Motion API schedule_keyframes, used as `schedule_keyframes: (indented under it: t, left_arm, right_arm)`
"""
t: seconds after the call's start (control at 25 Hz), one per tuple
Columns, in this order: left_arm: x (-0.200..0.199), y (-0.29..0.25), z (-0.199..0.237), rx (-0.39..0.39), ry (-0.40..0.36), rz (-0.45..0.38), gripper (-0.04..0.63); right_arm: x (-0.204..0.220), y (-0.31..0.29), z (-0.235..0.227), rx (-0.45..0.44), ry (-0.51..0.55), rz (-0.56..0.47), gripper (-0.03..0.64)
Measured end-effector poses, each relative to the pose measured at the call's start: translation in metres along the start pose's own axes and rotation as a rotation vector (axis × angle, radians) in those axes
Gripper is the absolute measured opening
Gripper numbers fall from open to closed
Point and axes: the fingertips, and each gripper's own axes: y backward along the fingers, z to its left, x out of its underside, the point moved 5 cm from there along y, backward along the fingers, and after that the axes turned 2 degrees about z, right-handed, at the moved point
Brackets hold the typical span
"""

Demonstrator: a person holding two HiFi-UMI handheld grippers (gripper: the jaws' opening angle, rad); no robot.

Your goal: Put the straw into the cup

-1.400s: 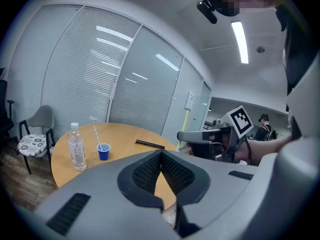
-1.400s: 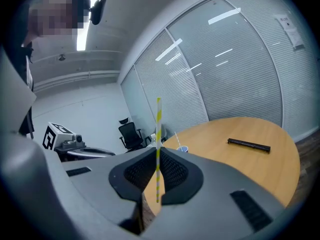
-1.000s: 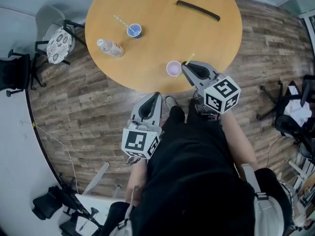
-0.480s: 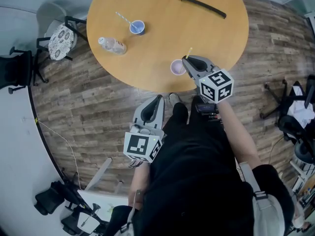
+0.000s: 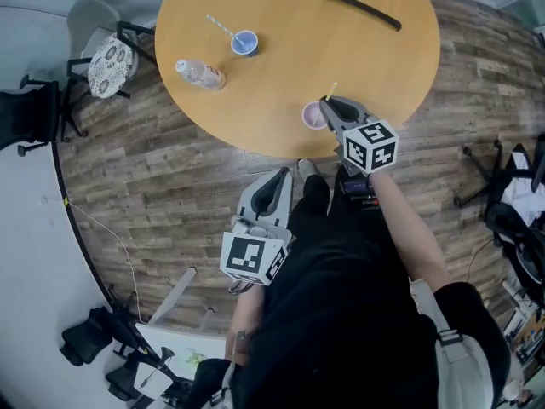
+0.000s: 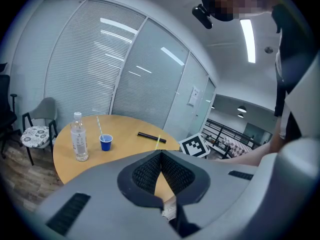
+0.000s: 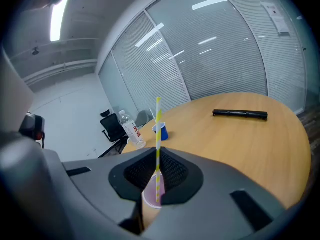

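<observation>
At the near edge of the table [image 5: 358,58]: straw [image 7: 158,129], striped yellow and white, held upright and clamped between the jaws of the right tool [image 7: 158,154]. Its lower end is seen against the mouth of the cup [image 7: 149,196]; whether the tip is already inside the rim or just above it cannot be told.

Cup: pale pink, upright, set on the table just beyond the right tool's jaws and close to the table edge. Whether it is touched by the tool's tip or only stands beside it cannot be told.

Step in hand, as judged: insertion of the straw, at or near its end, with the straw lined up over the cup.

Next move, as judged: the straw is to be lowered until its end is well down in the cup. The jaws are then to be parted and the tool drawn back without the cup being knocked, since it looks light and stands near the edge. A straw released upright is likely to tip against the rim, and this should be allowed for.

Left tool [image 6: 160,154]: jaws together, nothing between them. It is held low, off the table, before the person's body, and no part in the step is taken by it.

Farther across the table, well apart from the cup:
- blue cup [image 5: 244,42], with a second straw [image 5: 220,26] in it
- bottle [image 5: 200,74], near the blue cup
- black bar [image 5: 362,9], at the far side

Off the table: chair [image 5: 106,62], on the wooden floor.
</observation>
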Motion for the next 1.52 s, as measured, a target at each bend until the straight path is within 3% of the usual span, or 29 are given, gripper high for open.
schedule_keyframes:
  t: [0.24,1.32,1.52]
  left_arm:
    - [-0.001,0.001,-0.004,0.014,-0.004,-0.004,0.012]
    - [0.001,0.013,0.001,-0.008,-0.008,-0.019,0.012]
    - [0.001,0.014,0.003,-0.017,-0.012,-0.027,0.012]
  right_arm:
    - [0.015,-0.003,-0.009,0.025,-0.100,-0.001,0.029]
    - [0.053,-0.002,-0.014,0.064,-0.084,0.117,0.033]
    - [0.055,-0.001,-0.016,0.068,-0.089,0.128,0.094]
